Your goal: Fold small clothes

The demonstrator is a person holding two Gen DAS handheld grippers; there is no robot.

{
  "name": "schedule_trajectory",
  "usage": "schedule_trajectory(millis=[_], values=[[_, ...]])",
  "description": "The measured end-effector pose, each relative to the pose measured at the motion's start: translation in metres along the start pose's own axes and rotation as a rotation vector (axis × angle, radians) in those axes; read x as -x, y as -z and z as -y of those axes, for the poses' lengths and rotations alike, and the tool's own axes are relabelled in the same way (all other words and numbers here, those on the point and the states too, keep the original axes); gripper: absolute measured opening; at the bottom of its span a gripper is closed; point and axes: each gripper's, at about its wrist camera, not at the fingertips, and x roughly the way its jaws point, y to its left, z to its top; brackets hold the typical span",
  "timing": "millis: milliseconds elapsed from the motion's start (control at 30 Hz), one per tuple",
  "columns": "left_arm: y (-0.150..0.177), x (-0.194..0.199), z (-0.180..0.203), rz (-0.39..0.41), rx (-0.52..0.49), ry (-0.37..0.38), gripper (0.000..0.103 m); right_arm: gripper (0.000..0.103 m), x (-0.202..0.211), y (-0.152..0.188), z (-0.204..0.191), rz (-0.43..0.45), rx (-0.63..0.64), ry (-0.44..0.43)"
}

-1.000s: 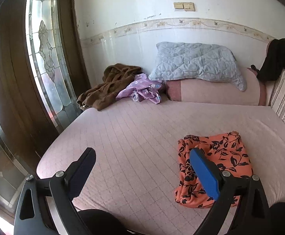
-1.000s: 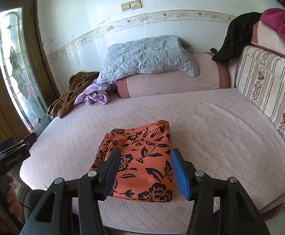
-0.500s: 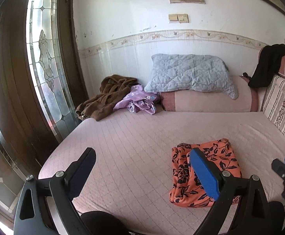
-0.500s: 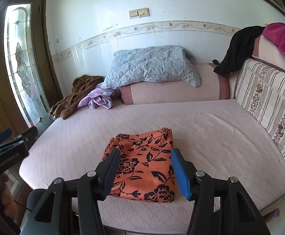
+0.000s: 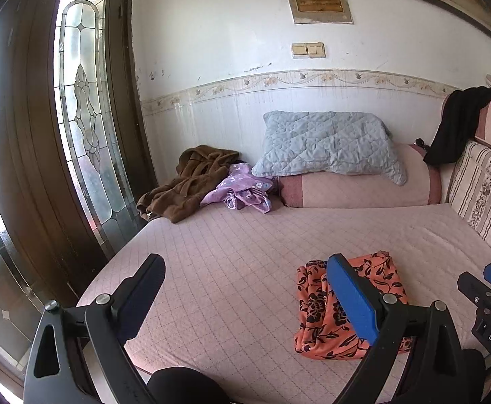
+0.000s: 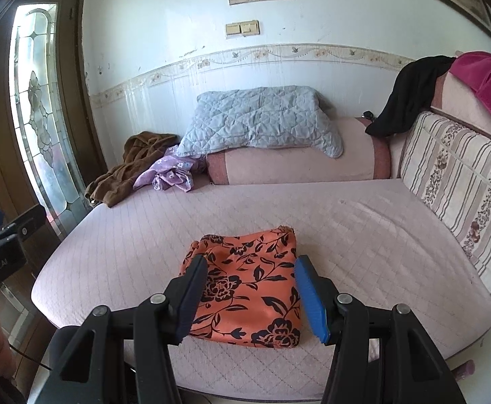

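Observation:
A folded orange garment with black flowers [image 6: 248, 282] lies flat near the front edge of the pink quilted bed [image 6: 363, 235]. My right gripper [image 6: 250, 267] hangs above and in front of it, open, with nothing between its fingers. My left gripper [image 5: 245, 266] stands wide open over bare bed, to the left of the same orange garment [image 5: 316, 313]. Its blue right finger [image 5: 351, 298] covers part of the cloth in that view. The right gripper's tip [image 5: 488, 289] shows at the right edge of the left wrist view.
A purple flowered garment [image 6: 171, 175] and a brown robe [image 6: 127, 171] lie crumpled at the bed's far left corner. A grey quilted pillow [image 6: 262, 121] rests on a pink bolster. Striped cushions [image 6: 464, 181], black and magenta clothes line the right. A glass-panelled door [image 5: 83, 141] stands left.
Both grippers have risen and pulled back from the bed, so the orange garment sits lower and smaller in both views. The garment has not moved. Jaws unchanged.

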Motion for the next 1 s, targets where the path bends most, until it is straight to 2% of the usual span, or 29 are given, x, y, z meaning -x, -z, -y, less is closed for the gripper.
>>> schedule_trajectory(millis=[300, 1000], values=[[-0.002, 0.007, -0.002, 0.008, -0.013, 0.026, 0.097, 0.058, 0.009, -0.004, -0.005, 0.011, 0.009, 0.024], [-0.004, 0.019, -0.009, 0.027, -0.015, 0.044, 0.097, 0.058, 0.01, -0.002, -0.006, 0.002, 0.023, 0.013]])
